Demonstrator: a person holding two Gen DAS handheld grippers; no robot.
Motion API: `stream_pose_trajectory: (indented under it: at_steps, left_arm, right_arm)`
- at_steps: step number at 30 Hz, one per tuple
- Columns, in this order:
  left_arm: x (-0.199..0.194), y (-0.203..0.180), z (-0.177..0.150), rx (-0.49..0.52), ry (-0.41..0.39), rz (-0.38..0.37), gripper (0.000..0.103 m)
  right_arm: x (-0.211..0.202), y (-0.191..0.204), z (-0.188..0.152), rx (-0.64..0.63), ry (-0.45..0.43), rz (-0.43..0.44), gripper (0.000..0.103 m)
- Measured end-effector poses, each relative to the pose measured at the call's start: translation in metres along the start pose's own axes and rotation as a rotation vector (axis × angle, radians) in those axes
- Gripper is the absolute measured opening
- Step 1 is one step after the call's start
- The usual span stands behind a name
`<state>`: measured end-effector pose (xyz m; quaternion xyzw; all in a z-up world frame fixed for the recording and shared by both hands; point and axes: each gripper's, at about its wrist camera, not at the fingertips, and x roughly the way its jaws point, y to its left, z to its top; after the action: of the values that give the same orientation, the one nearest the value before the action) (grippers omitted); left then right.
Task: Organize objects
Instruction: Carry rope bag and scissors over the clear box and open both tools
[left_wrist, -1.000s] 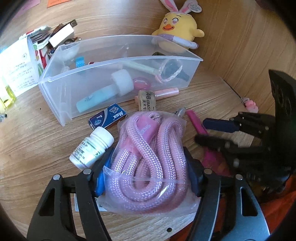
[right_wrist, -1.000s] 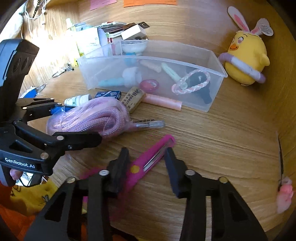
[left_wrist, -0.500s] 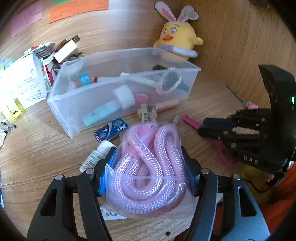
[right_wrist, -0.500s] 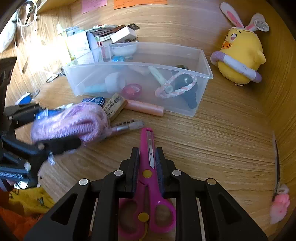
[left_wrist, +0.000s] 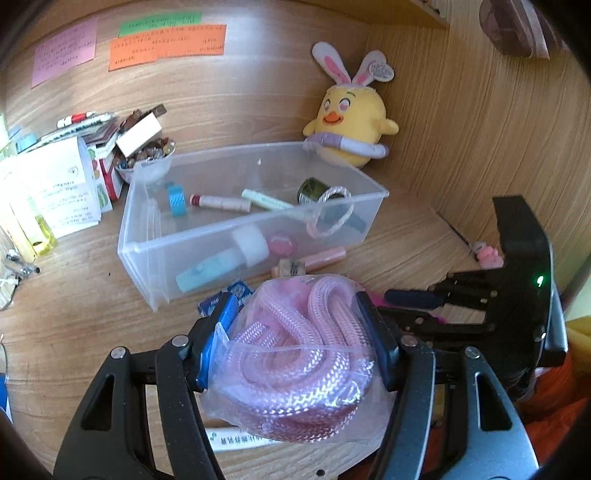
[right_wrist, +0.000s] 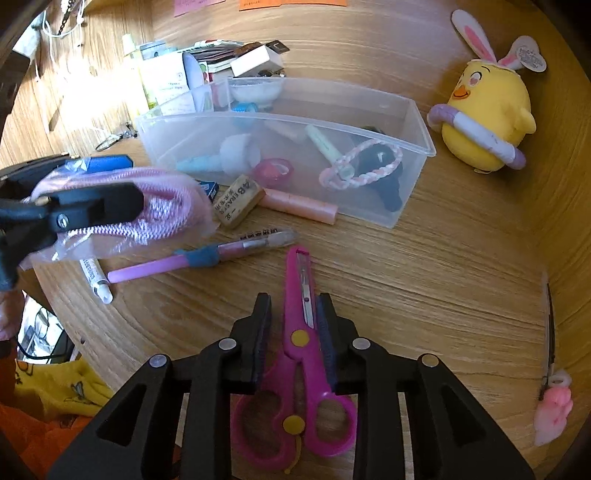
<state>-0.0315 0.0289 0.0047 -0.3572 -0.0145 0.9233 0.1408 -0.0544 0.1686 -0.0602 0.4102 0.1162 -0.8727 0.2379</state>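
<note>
Pink bagged rope (left_wrist: 303, 354), soft and slippery in its plastic, hangs squeezed across its middle in the left gripper's (left_wrist: 295, 343) jaws above the tabletop (left_wrist: 74, 295), while the right gripper (right_wrist: 295, 332) clamps pink scissors (right_wrist: 301, 354) near their pivot.

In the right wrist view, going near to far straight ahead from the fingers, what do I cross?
Pink scissors held in the right gripper → pink pen → peach tube → clear bin.
</note>
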Motion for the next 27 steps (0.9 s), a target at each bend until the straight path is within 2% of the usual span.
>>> stream_pose_trajectory:
  at_steps: [6,10,19,22,23,27]
  left_arm:
    - [-0.014,0.005,0.012,-0.025,-0.055,-0.013,0.063]
    - [-0.027,0.009,0.021,-0.031,-0.101,-0.002,0.063]
    - [-0.040,0.028,0.036,-0.080,-0.181,0.030,0.063]
    - [-0.040,0.038,0.040,-0.109,-0.195,0.032,0.063]
    - [-0.039,0.042,0.042,-0.123,-0.199,0.034,0.063]
    - [-0.034,0.056,0.049,-0.156,-0.202,0.045,0.063]
  right_arm:
    - [0.000,0.000,0.002,0.021,0.000,0.026,0.016]
    - [-0.009,0.001,0.007,0.020,-0.031,0.017,0.016]
    - [-0.053,-0.011,0.034,0.057,-0.193,-0.027,0.015]
    - [-0.064,-0.013,0.045,0.063,-0.242,-0.038,0.012]
    - [-0.066,-0.014,0.050,0.065,-0.256,-0.041,0.007]
    - [-0.073,-0.018,0.062,0.070,-0.301,-0.042,0.007]
